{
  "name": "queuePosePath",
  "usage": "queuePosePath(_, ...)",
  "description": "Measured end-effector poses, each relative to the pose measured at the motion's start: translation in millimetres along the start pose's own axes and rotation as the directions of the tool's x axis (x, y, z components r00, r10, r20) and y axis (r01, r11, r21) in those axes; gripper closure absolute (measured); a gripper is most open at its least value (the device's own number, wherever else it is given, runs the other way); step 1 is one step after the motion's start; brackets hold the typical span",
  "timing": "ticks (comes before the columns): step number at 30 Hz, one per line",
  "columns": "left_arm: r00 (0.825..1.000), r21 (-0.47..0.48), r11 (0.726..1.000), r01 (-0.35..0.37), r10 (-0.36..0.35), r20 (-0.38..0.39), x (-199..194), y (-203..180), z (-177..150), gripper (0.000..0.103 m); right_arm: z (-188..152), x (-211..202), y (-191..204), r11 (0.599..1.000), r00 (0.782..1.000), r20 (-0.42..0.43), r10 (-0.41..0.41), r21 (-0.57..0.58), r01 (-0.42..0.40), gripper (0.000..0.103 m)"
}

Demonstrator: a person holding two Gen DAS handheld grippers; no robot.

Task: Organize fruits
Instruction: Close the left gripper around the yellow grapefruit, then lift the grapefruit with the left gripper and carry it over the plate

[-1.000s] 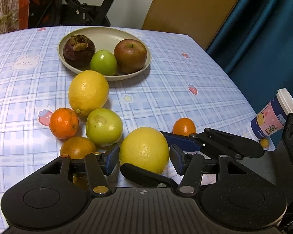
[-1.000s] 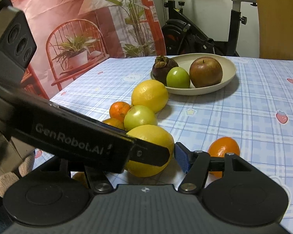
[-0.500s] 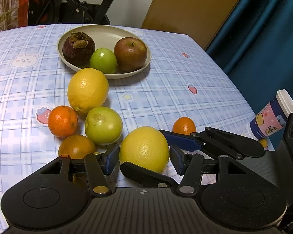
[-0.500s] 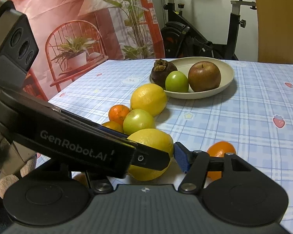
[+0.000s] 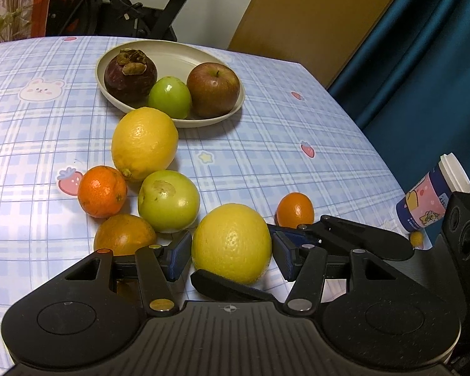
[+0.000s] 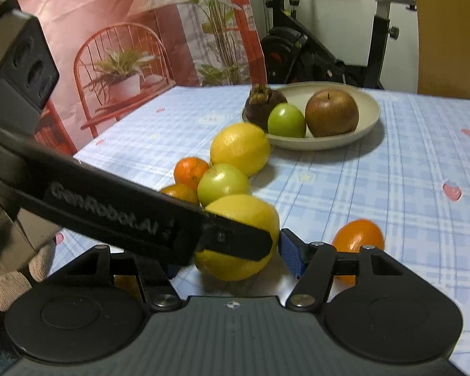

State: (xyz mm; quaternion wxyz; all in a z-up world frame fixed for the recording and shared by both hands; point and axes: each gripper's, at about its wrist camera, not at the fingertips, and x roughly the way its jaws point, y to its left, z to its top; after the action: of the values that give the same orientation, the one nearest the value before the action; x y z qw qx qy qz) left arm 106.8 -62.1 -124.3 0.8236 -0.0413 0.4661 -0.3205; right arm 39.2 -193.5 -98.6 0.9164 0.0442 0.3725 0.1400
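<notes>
A blue-and-white plaid cloth with strawberry and bear prints covers the tabletop (image 5: 266,156). Behind it stand a black exercise bike (image 6: 329,53), a white wall (image 5: 222,6), an ochre-brown panel (image 5: 313,15), a teal curtain (image 5: 423,72) and a red printed backdrop (image 6: 116,47) of chair and plants.

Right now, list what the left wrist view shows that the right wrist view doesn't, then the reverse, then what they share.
Only the left wrist view: a lidded paper cup at the table's far right edge and a dark teal curtain.

Only the right wrist view: a backdrop picturing a red chair with potted plants, and a gloved hand at the lower left.

Both: the plate holding a mangosteen, a small green fruit and an apple, plus the near lemon between both grippers' fingers.
</notes>
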Motion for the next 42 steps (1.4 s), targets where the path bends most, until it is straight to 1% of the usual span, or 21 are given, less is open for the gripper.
queuePosePath(6, 1.0, 0.014, 1.0, -0.007, 0.007, 0.005, -3.1, -2.2, -1.0, 0.044, 0.2, -1.9, 0.8, 1.0, 1.0, 0.016, -0.001, -0.004, 0.001, 0.039)
queuePosePath(11, 0.999, 0.045, 0.999, -0.003, 0.0, 0.054, -20.0, -10.1, 10.4, 0.044, 7.2, -11.0, 1.8, 1.0, 0.999, 0.045, 0.006, -0.007, -0.006, 0.04)
queuePosePath(17, 0.993, 0.072, 0.997, -0.01, 0.001, 0.12, -36.7, -18.3, 34.7, 0.044, 34.4, -24.7, 0.0, 1.0, 0.995, 0.098, 0.015, -0.025, -0.013, 0.04)
queuePosePath(24, 0.983, 0.076, 0.997, -0.028, 0.014, 0.185, -45.2, -13.0, 79.2, 0.044, 81.4, -24.5, -8.7, 0.999, 0.991, 0.129, 0.025, -0.047, -0.019, 0.04)
queuePosePath(27, 0.979, 0.061, 0.997, -0.041, 0.028, 0.201, -42.1, -4.3, 97.7, 0.044, 104.8, -15.6, -16.3, 0.998, 0.991, 0.133, 0.037, -0.054, -0.03, 0.04)
queuePosePath(31, 0.977, 0.043, 0.998, -0.055, 0.045, 0.21, -31.9, 12.2, 124.5, 0.044, 133.4, 6.3, -25.6, 0.997, 0.99, 0.125, 0.058, -0.063, -0.05, 0.04)
queuePosePath(37, 0.978, 0.0, 0.999, -0.048, 0.047, 0.203, -10.8, 42.7, 155.9, 0.044, 167.5, 47.5, -41.0, 0.995, 0.992, 0.103, 0.071, -0.07, -0.064, 0.04)
queuePosePath(42, 0.984, -0.064, 0.998, -0.023, 0.034, 0.175, 15.3, 73.0, 179.1, 0.044, 186.7, 84.2, -52.7, 0.996, 0.995, 0.068, 0.071, -0.06, -0.067, 0.04)
